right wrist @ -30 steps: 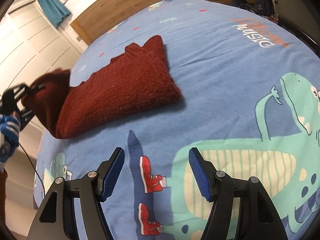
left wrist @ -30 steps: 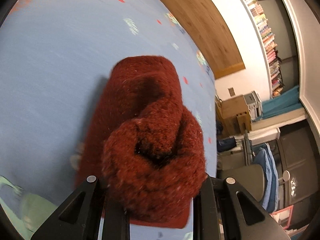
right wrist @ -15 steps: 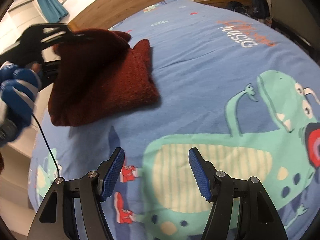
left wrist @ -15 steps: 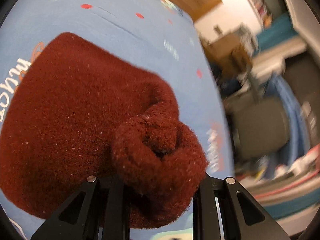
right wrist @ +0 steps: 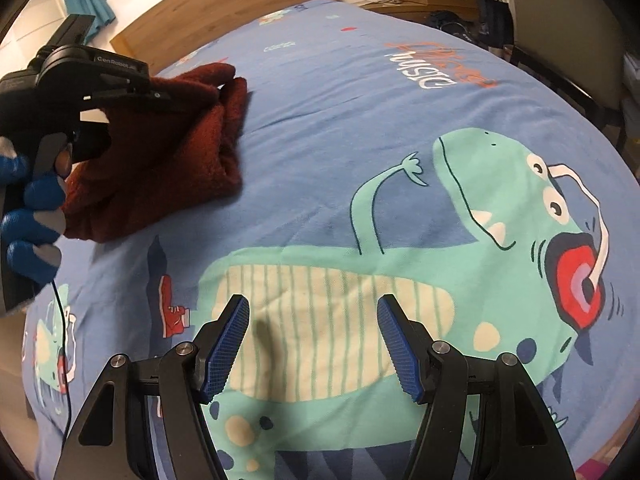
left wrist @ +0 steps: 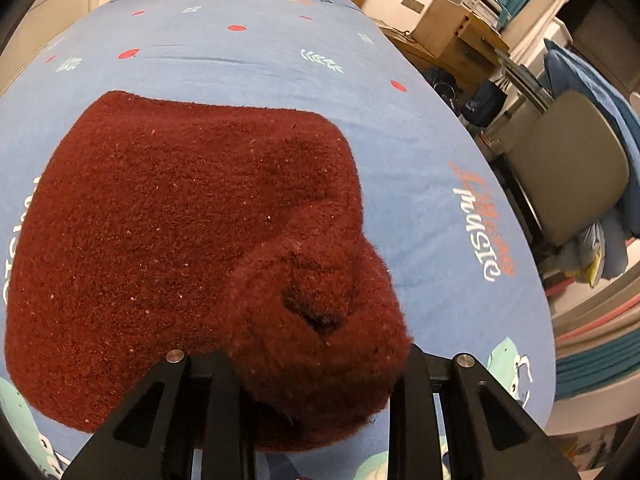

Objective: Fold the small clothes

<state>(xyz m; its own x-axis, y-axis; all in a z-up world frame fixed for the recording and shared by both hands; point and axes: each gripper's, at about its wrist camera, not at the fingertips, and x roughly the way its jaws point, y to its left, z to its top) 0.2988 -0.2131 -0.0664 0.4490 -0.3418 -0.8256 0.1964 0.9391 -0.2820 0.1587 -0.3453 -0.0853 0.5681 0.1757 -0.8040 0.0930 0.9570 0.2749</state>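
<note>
A dark red fuzzy knit garment (left wrist: 168,216) lies folded on the blue dinosaur-print bedsheet (left wrist: 248,56). My left gripper (left wrist: 316,364) is shut on a bunched edge of the garment and holds it over the folded part. In the right wrist view the garment (right wrist: 168,152) sits at the left with the left gripper (right wrist: 120,84) clamped on its top. My right gripper (right wrist: 314,344) is open and empty, low over the green dinosaur print (right wrist: 460,240), well apart from the garment.
A wooden headboard (right wrist: 224,12) stands at the far end of the bed. A grey chair (left wrist: 568,168), wooden boxes (left wrist: 456,28) and piled blue bedding (left wrist: 592,80) stand beside the bed's right edge. A gloved hand (right wrist: 32,220) holds the left gripper.
My left gripper has carried the held edge of the garment over and across the rest of it, doubling it up. My right gripper has stayed open, drifting slightly right over the dinosaur print.
</note>
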